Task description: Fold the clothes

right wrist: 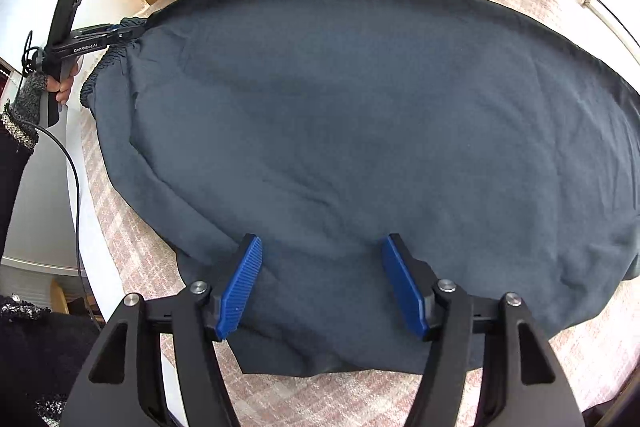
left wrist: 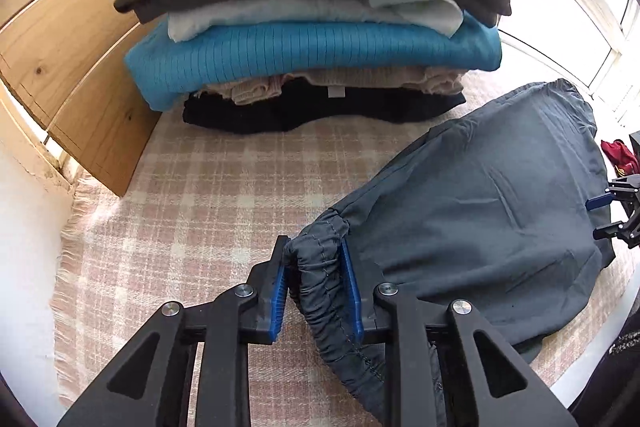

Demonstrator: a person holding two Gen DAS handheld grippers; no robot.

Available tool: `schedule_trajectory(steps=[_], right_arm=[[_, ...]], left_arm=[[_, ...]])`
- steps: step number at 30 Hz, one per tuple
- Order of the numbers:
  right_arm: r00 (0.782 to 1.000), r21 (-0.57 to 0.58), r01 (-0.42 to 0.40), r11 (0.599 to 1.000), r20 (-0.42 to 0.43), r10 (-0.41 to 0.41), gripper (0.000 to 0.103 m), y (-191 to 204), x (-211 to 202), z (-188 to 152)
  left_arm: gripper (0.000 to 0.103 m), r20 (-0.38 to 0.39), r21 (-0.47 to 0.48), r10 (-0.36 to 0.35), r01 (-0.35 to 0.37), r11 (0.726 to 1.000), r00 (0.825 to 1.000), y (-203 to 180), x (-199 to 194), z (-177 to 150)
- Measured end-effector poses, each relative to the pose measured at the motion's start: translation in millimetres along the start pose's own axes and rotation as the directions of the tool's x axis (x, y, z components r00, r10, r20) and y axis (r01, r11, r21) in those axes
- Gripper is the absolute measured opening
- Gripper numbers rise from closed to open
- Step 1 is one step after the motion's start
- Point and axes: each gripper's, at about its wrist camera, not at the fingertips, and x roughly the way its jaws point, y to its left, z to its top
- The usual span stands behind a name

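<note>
Behind the grey garment [left wrist: 480, 203], folded clothes [left wrist: 312, 27] sit stacked.

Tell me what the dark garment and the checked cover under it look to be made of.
Dark garment: thin woven fabric, likely cotton or a blend, matte slate-grey; soft creases, gathered elastic edge.
Checked cover: looks like woven wool or acrylic blanket, matte pink-and-cream plaid; fuzzy surface, fringed edge.

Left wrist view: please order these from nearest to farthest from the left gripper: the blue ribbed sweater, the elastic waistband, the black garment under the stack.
1. The elastic waistband, between the blue pads of the left gripper, which is shut on it.
2. The black garment, at the bottom of the stack, across the checked blanket.
3. The blue ribbed sweater, higher in the stack and farther back.
</note>
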Motion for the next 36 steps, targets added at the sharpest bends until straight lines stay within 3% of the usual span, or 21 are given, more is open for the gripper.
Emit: schedule_trajectory(steps=[4, 8, 11, 14, 17, 19, 22, 26, 28, 32, 34, 36], right_arm=[[0.998, 0.011, -0.013, 1.0, 0.061, 0.012, 0.062, 3, -15, -1], [0.991, 0.034, -0.041, 0.999, 0.129, 0.036, 0.062, 7, -24, 0], [0.994, 0.014, -0.031, 0.999, 0.102, 0.03, 0.062, 18, -8, 1], [0.996, -0.038, -0.021, 0.999, 0.082, 0.024, 0.063, 36, 1, 5], [0.993, -0.053, -0.076, 0.996, 0.086, 0.08, 0.063, 41, -10, 2], [0.988, -0.04, -0.077, 0.996, 0.129, 0.082, 0.063, 29, -32, -4], [0.975, 0.042, -0.025, 0.999, 0.22, 0.015, 0.063, -20, -77, -22], [0.944, 0.249, 0.051, 0.967, 0.305, -0.128, 0.055, -125, -131, -59], [0.93, 0.359, 0.097, 0.928, 0.3, -0.213, 0.038, -185, -154, -76], [0.91, 0.492, 0.148, 0.858, 0.272, -0.313, 0.039, -284, -185, -108], [0.902, 0.529, 0.166, 0.832, 0.26, -0.345, 0.039, -323, -196, -120], [0.894, 0.531, 0.155, 0.833, 0.283, -0.347, 0.039, -347, -206, -127]], left_arm=[[0.043, 0.019, 0.018, 0.033, -0.033, 0.999, 0.999, -3, -16, 2], [0.041, 0.046, 0.067, 0.1, -0.103, 0.992, 0.994, -18, -55, -5], [0.042, 0.097, 0.148, -0.029, 0.015, 0.989, 0.995, -59, -78, -8], [0.043, 0.062, 0.192, -0.195, 0.18, 0.965, 0.979, -98, -64, -8], [0.042, -0.029, 0.206, -0.225, 0.226, 0.952, 0.974, -120, -28, -13], [0.042, -0.074, 0.169, -0.212, 0.222, 0.96, 0.974, -119, -9, -17], [0.039, -0.1, 0.13, -0.146, 0.159, 0.979, 0.984, -115, -4, -22], [0.042, -0.051, 0.198, -0.116, 0.124, 0.972, 0.992, -156, -37, -17], [0.043, -0.027, 0.247, -0.145, 0.147, 0.958, 0.989, -194, -49, -12], [0.044, -0.038, 0.335, -0.263, 0.26, 0.906, 0.964, -284, -53, 5], [0.044, -0.048, 0.377, -0.271, 0.269, 0.887, 0.961, -326, -46, 20], [0.044, -0.045, 0.41, -0.261, 0.257, 0.875, 0.964, -363, -36, 41]])
